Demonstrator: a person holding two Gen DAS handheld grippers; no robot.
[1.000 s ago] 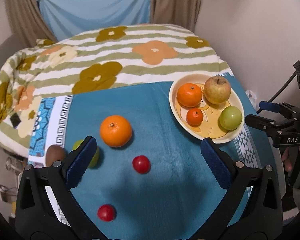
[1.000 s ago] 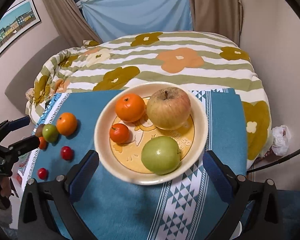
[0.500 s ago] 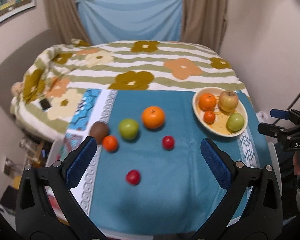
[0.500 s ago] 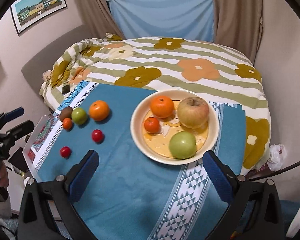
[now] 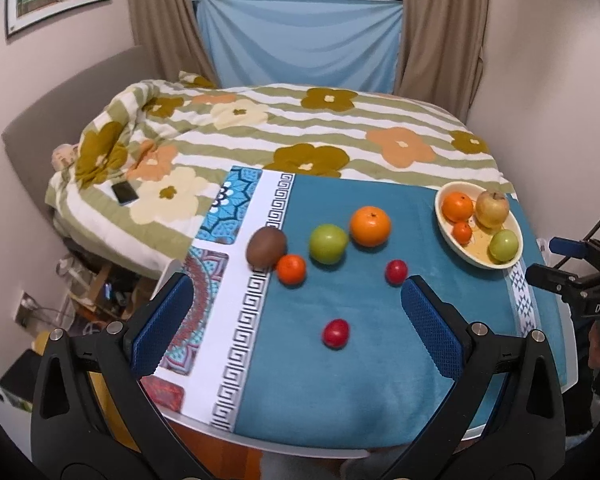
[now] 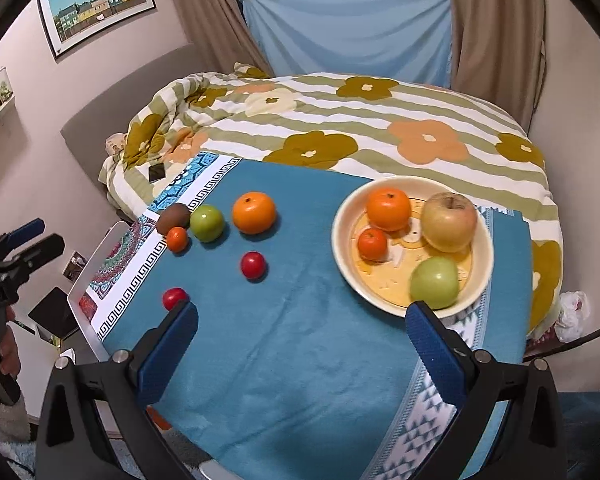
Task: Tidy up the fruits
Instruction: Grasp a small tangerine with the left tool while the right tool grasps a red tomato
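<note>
A cream plate [image 6: 342, 248] on the blue cloth holds an orange [image 6: 389, 209], a small tangerine [image 6: 373, 244], a yellow apple [image 6: 449, 222] and a green apple [image 6: 435, 282]. Loose on the cloth lie an orange [image 5: 370, 226], a green apple [image 5: 328, 243], a small tangerine [image 5: 291, 268], a kiwi [image 5: 266, 246] and two red tomatoes [image 5: 396, 271] [image 5: 336, 333]. My left gripper [image 5: 296, 328] is open and empty, above the table's near left edge. My right gripper [image 6: 300, 348] is open and empty, in front of the plate [image 5: 448, 236].
The small table with the blue cloth [image 6: 292, 344] stands against a bed with a flowered quilt [image 6: 340, 120]. A phone [image 5: 125, 193] lies on the quilt. Walls stand close on the right. Clutter sits on the floor left of the table [image 5: 96, 288].
Both grippers have pulled back and up from the table, so the fruits and plate look smaller and more of the room shows. No fruit has moved.
</note>
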